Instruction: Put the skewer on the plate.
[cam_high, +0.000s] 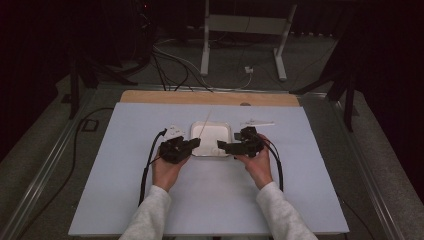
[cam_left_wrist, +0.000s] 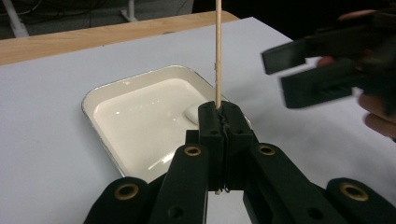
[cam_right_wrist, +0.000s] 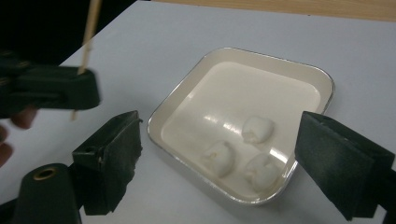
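Observation:
A white square dish (cam_high: 200, 150) sits mid-table with three soft white lumps in it (cam_right_wrist: 258, 129) (cam_right_wrist: 219, 157) (cam_right_wrist: 262, 171). My left gripper (cam_left_wrist: 223, 119) is shut on a thin wooden skewer (cam_left_wrist: 217, 51) that stands upright over the dish's near edge (cam_left_wrist: 107, 93); from above, the left gripper (cam_high: 196, 142) is at the dish's left side. My right gripper (cam_right_wrist: 224, 163) is open, its jaws wide apart around the dish's near corner above the lumps. From above, the right gripper (cam_high: 221, 146) is at the dish's right side, facing the left gripper.
Pale mat (cam_high: 125, 175) covers the table, with a wooden strip (cam_high: 210, 97) along the far edge. Small white scraps lie behind the dish at left (cam_high: 174, 130) and right (cam_high: 256, 122). Cables and a metal stand (cam_high: 205, 50) are on the floor beyond.

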